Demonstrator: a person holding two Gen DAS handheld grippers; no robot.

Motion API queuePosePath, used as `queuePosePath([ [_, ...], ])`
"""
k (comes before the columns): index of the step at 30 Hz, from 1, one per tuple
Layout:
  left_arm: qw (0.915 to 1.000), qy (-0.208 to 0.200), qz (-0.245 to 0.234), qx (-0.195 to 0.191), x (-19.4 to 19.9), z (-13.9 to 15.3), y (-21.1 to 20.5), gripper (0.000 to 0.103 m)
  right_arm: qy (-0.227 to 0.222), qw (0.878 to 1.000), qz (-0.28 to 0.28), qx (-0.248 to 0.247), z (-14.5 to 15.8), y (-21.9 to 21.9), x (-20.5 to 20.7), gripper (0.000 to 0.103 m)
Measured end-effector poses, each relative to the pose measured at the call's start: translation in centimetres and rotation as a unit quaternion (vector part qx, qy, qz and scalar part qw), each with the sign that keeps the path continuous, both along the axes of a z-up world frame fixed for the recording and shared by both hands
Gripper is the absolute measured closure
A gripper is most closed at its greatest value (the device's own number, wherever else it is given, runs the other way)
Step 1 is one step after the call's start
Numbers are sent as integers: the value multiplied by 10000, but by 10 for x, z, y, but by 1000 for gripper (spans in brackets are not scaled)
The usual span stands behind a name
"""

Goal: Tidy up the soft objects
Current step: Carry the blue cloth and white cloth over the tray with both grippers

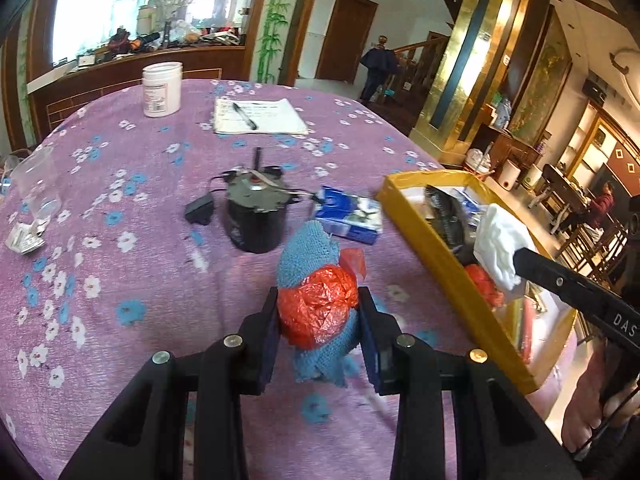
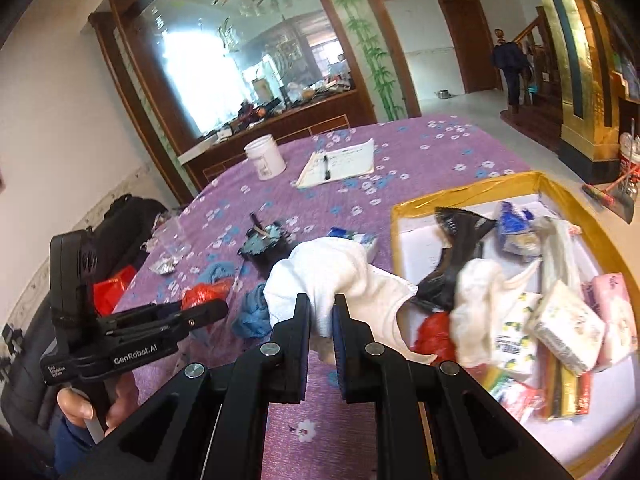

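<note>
Soft stuff is getting sorted into the yellow box [image 2: 404,210] at the table's right edge. Left claw [image 1: 318,316] is squeezing a red plastic bag [image 1: 318,310] w/ a blue knit cloth [image 1: 304,252] wrapped around it, pads pressing both sides, bundle hanging just above the purple flowered tablecloth [image 1: 120,280]. Prob gripped as one lump so bag & cloth go together. Right claw [image 2: 322,312] is clamped tight on a white cloth [image 2: 320,268], jaws nearly touching since the fabric is thin; it's dangling at the box's near-left rim, over the tablecloth, not inside yet. Box is already holding tissue packs [image 2: 568,324], another white rag [image 2: 476,308], a black bag [image 2: 460,252], something red. Hard things, i.e. black pot [image 1: 256,216], white jar [image 1: 162,88], notepad w/ pen [image 1: 260,116], are sitting well apart from the box, likely left out on purpose. Blue tissue pack [image 1: 348,216] is lying near the box, looks like it's still to go.
</note>
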State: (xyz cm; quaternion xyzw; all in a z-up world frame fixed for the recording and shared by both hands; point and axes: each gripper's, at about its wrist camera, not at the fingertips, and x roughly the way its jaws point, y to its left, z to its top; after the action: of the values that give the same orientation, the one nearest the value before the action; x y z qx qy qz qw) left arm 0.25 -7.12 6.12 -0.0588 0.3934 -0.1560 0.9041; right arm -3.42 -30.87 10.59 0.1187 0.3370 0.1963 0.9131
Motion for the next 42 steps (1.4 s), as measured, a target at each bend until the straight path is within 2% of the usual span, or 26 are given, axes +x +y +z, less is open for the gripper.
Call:
queuePosePath([
  [11,9976,73,-670,132,5,10,-75,69,-43,9977,-560,368,5,-63,-2,91],
  [27,9850,287,-1696,143,23,4,-199,68,117,9836,-1644,737,-2,-167,7,91],
  [35,9807,443,-1894,179,35,-14,-232,68,378,9785,-1895,717,-15,-188,24,91],
  [42,9786,409,-1999,265,28,-27,-237,68,659,9785,-1854,615,-30,-186,49,91],
])
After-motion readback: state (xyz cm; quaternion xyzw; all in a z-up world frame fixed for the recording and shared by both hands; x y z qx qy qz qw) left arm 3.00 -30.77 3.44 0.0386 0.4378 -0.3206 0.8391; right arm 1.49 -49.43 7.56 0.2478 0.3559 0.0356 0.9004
